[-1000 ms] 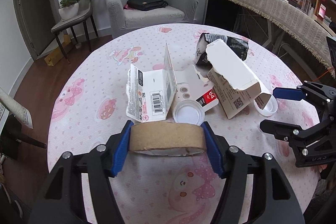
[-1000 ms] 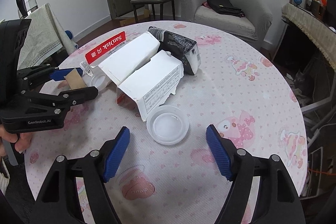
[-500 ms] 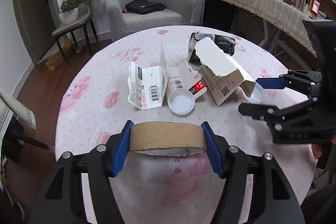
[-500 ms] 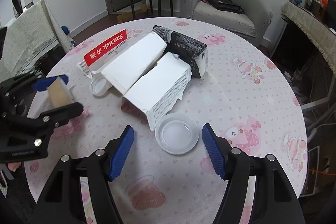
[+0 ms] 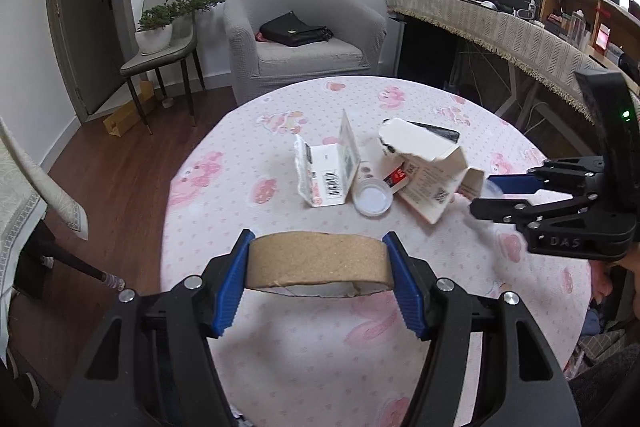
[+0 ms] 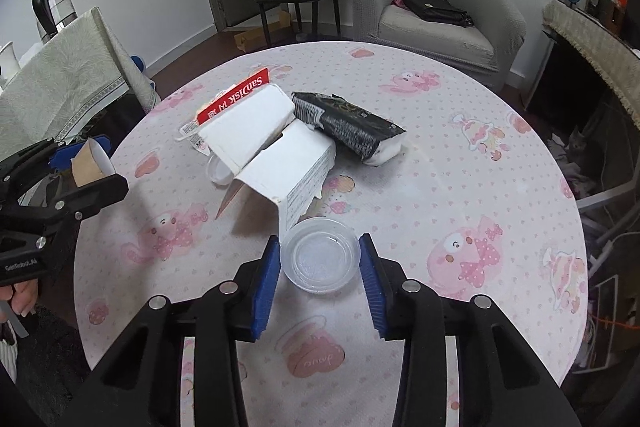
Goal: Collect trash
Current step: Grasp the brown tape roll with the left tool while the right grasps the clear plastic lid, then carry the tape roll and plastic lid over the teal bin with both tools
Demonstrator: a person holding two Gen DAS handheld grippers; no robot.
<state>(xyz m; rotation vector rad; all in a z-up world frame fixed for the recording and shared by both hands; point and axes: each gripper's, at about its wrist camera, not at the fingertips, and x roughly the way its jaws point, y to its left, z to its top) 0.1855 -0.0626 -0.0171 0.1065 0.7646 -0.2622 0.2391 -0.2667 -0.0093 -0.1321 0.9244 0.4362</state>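
My left gripper [image 5: 318,267] is shut on a brown cardboard tape-roll core [image 5: 318,259], held above the near side of the round table [image 5: 224,163]. In the right wrist view the left gripper [image 6: 108,163] is at the left with the tape-roll core [image 6: 86,165] in it. My right gripper [image 6: 319,259] points down at a clear plastic lid [image 6: 320,255]. Its jaws are closing, and both blue pads touch the lid's rim. Further in lie a torn white carton [image 6: 276,155], a black packet [image 6: 348,125], a red-labelled card pack [image 6: 236,99] and a second white lid [image 5: 372,197].
The pink-patterned cloth covers the whole table. A grey armchair [image 5: 304,43] with a black bag and a chair with a potted plant [image 5: 160,27] stand beyond it. A cloth-draped surface [image 6: 60,67] with a kettle is at the left. A long shelf [image 5: 500,27] runs along the right.
The right jaws narrowed from wide apart to the lid's rim, and the lid now sits between the pads. The left gripper drew back and up from the pile, still holding the roll.
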